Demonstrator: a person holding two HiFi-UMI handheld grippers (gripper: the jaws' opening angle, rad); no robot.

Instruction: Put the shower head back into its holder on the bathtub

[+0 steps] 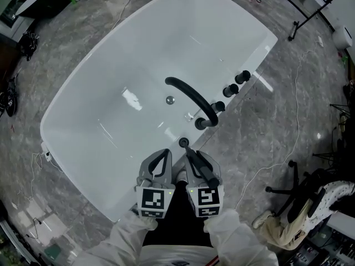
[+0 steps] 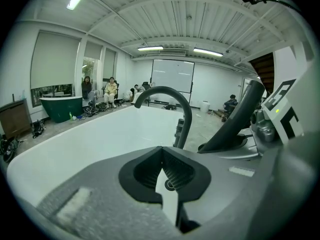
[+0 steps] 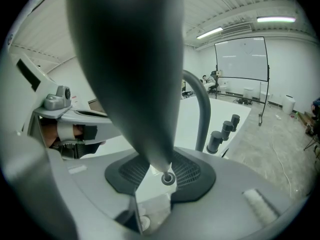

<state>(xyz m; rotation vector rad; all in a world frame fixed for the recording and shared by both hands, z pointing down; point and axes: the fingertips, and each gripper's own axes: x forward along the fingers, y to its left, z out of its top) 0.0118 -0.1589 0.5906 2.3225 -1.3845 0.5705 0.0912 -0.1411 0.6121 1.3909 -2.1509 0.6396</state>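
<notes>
The white bathtub (image 1: 111,110) fills the head view, with its black arched spout (image 1: 191,96) on the near rim. The holder, a small black ring (image 1: 183,142), sits on that rim just ahead of both grippers. My right gripper (image 1: 187,152) is shut on the black shower head (image 1: 202,169). In the right gripper view its dark handle (image 3: 130,74) runs down between the jaws, with its narrow tip just above the holder ring (image 3: 168,179). My left gripper (image 1: 166,152) hovers beside it on the left, jaws shut and holding nothing (image 2: 161,156). The holder ring (image 2: 170,185) shows below them.
Three black knobs (image 1: 236,85) stand on the rim right of the spout. A white cable (image 1: 294,121) trails over the grey marble floor. A black stand base (image 1: 288,187) and bags lie at the lower right. People sit far off by a green tub (image 2: 62,106).
</notes>
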